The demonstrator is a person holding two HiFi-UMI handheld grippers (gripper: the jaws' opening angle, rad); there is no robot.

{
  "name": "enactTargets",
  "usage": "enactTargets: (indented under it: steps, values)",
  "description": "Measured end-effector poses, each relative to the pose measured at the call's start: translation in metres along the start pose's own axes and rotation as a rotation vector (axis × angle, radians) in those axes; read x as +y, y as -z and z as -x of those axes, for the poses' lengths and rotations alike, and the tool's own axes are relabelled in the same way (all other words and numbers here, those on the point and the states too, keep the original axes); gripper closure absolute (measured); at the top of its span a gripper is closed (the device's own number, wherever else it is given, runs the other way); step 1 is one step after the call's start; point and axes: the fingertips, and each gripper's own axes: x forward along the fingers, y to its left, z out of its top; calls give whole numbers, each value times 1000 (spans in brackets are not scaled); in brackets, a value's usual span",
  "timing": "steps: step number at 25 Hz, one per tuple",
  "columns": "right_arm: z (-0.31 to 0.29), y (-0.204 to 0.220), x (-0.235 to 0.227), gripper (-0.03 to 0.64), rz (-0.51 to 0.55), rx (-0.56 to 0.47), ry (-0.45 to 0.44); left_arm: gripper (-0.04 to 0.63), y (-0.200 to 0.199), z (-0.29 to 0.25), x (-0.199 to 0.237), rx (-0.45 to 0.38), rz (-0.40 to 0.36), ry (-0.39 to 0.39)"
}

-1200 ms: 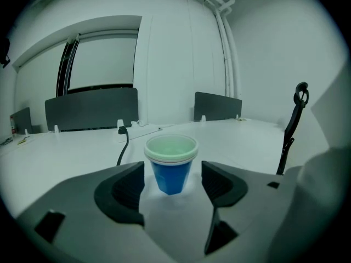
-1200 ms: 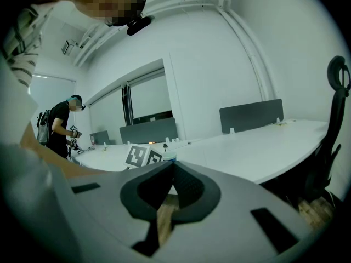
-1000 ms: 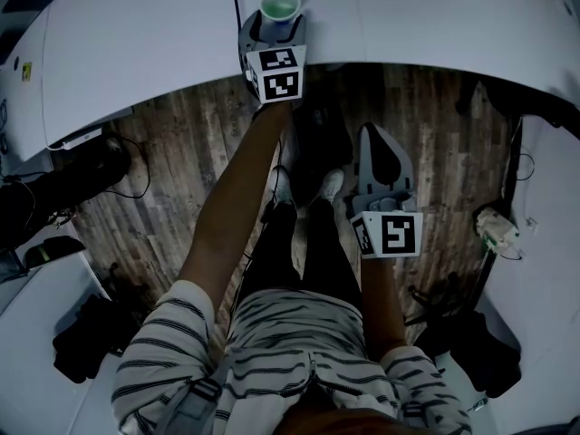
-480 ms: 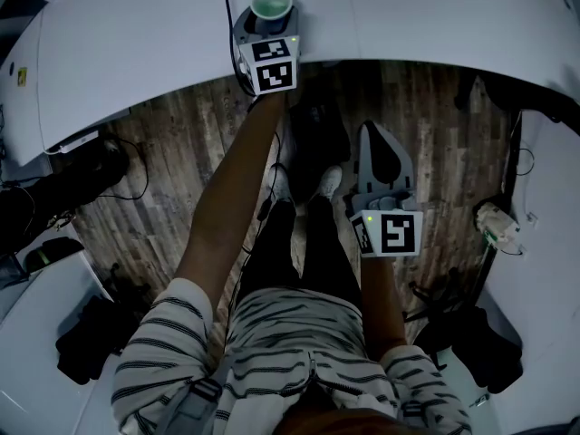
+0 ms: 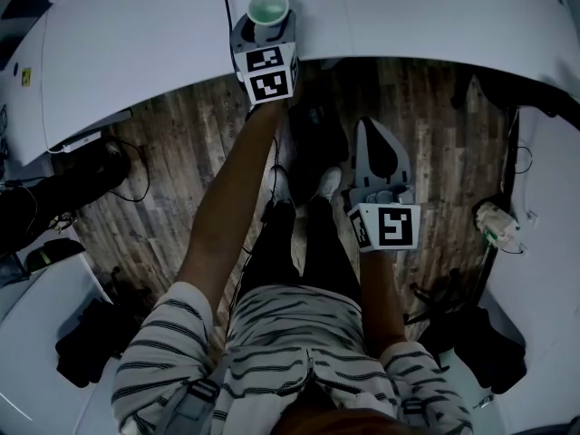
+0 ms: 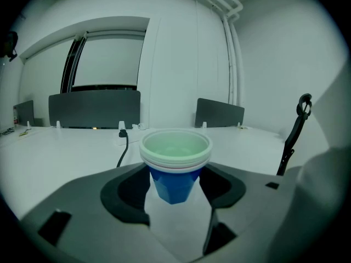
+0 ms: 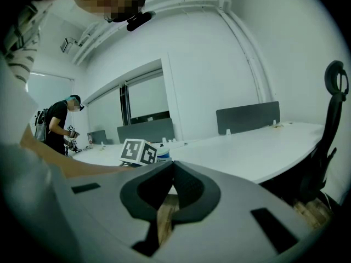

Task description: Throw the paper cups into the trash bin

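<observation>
Left gripper view: the left tongs (image 6: 176, 171) have just been closing and now grasp the cups (image 6: 175, 152), a nested stack with a blue outer wall. The pads touch that wall on both sides just under the rims. Whether the base rests on the surface (image 6: 60, 163) or hangs clear cannot be told. A cable (image 6: 122, 149) lies just behind the stack.

The right tongs (image 7: 171, 166) are clenched on nothing, low beside the person's legs, over the floor (image 5: 181, 152).

Risks, as judged:
- The hold is high on a thin, tapered wall. Too light a squeeze would let the stack slide out, and too hard a one would crush it.
- The cups are only nested, so tilting in transit could part them.
- No bin can be made out with certainty, so the carry route is unconfirmed.

Differences between views:
- The left gripper view alone shows pad contact, the several rims and the cable.
- The head view shows one rim from above, but places the stack near the surface edge with both arms in frame.
- The right gripper view alone confirms its jaws meet, and beyond them shows a chair (image 7: 329, 125) and a second person (image 7: 57, 127) far off.
</observation>
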Motion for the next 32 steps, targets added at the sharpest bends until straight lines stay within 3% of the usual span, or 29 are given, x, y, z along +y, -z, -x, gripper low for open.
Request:
enactTargets:
  steps: [32]
  values:
    - [80, -75, 45, 607, 47, -80, -4, 298, -97, 200, -47, -137, 23, 117]
